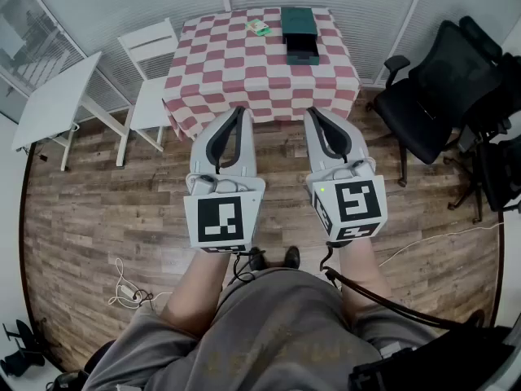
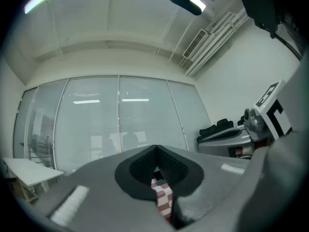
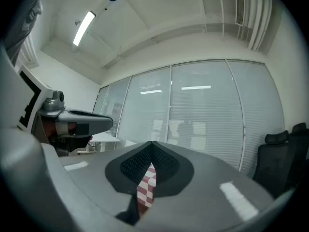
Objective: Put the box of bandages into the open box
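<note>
i hold the left gripper (image 1: 238, 111) and right gripper (image 1: 313, 112) level, both with jaws together on nothing, because i'm standing well short of the table (image 1: 244, 80). the small, flat green-and-white box of bandages (image 1: 259, 27) lies on its red-and-white checked cloth, just left of the dark green, boxy open box (image 1: 301, 49).

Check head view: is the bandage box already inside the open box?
No, the bandage box lies on the checkered tablecloth, left of the open box.
</note>
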A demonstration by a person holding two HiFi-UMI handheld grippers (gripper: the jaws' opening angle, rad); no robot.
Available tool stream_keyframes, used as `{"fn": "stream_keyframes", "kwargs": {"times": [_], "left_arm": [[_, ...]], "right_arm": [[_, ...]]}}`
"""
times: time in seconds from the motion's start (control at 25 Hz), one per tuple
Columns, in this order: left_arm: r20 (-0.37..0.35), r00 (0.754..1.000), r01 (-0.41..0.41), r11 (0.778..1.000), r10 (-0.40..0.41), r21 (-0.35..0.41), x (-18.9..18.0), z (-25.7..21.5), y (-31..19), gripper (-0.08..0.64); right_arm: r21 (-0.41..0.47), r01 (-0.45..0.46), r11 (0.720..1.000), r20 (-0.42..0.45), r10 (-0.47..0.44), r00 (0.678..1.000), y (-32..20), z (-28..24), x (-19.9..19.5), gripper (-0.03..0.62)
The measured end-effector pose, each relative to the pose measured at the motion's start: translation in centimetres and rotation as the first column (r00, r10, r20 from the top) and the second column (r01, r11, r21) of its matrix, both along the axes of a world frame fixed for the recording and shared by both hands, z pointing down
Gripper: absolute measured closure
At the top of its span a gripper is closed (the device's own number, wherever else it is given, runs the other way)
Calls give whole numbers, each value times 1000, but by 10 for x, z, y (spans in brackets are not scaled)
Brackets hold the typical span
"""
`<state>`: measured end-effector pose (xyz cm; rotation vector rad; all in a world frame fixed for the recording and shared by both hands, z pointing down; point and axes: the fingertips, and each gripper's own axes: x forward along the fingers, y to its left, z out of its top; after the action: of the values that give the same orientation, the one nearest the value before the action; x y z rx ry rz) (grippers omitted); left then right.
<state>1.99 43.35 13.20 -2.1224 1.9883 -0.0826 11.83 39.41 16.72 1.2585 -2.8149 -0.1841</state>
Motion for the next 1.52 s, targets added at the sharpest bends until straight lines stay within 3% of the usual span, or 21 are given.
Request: {"fn": "stream_keyframes", "kwargs": {"times": [0.28,0.68,1.04,1.52], "left_arm": [[-50,999,6,1000,-6,-7,17,5,-2,560],[-56,997,46,998,-48,-30,-1,24,-26,560],[-82,996,27,999,-30,-31,-69,38,-105,560],[-82,996,-29,999,30,15,-157,18,-221,560]], "right_arm": [[-47,45,998,42,-43,998,-5,11,14,566],[-63,80,995,32,-78,996,-32,22,0,525],[-51,45,998,-1,-46,999,-111,31,-70,522],[9,-44,999,-39,44,998,-229,3,-145,523]]}}
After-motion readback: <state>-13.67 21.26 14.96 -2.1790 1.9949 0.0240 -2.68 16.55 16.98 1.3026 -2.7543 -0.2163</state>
